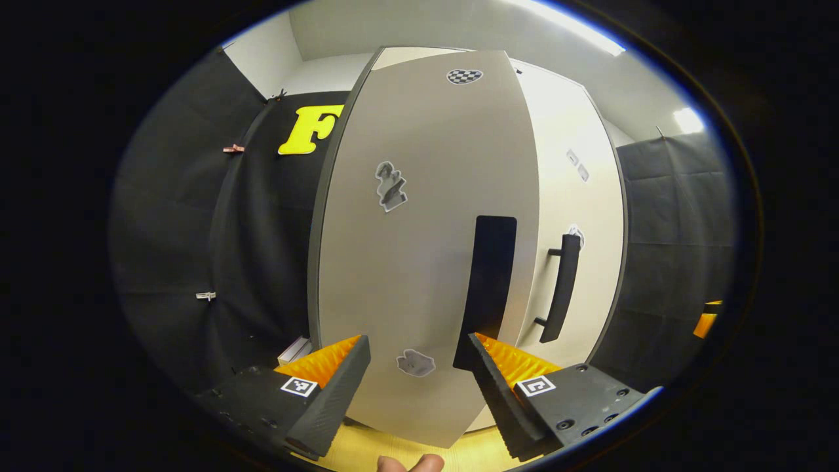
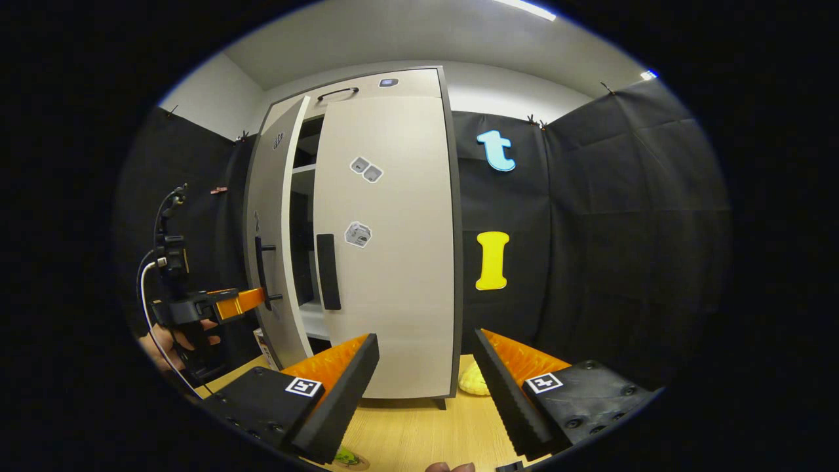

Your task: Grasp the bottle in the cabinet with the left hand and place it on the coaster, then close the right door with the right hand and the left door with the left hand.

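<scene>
Your left tool sits w/ its fingers spread apart, nothing between them, pointed straight at the face of the left door. That door fills most of the left gripper view; its dark handle hangs just above the tool's right-side finger, not gripped. From the right gripper view you can see the same left tool out by that door's handle, held by a hand, close to or touching the handle — can't tell which.

Left door is partway open: a dark gap w/ shelves shows between it and the right door. Right door looks shut flush against the cabinet.

Your right tool is also spread wide, empty, facing the right door from over the wooden counter, well apart from the door's handle.

Bottle: can't pick it out in either view. A small round item w/ green on it lies on the counter at the lower edge, below the right tool's left-side finger; may be the coaster, too cut off to tell. A pale yellow thing rests by the cabinet's base.
</scene>
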Motion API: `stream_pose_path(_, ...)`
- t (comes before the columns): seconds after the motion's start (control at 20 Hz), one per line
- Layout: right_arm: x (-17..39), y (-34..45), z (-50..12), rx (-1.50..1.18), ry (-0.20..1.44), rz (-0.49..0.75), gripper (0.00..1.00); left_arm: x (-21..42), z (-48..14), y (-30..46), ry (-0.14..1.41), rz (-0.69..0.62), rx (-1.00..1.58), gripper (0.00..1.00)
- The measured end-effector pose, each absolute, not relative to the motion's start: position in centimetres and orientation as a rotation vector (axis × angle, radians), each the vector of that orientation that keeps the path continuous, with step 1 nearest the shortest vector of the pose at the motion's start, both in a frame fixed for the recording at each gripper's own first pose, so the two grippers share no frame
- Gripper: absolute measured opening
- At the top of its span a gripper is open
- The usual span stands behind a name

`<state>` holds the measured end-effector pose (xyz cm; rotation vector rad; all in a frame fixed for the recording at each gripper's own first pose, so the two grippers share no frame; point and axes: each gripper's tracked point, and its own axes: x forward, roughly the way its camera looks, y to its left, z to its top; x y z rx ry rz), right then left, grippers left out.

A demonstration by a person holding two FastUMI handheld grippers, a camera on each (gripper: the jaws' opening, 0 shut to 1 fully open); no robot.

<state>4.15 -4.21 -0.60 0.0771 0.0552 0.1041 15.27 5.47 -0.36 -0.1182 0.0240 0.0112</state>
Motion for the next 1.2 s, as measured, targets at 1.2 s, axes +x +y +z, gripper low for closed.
stream_pose_path(1.2,2.5,0.1,2.3,0.093,0.027,0.145,0.98,1.9,2.5,6.7,0.027,0.01,-0.027,0.95)
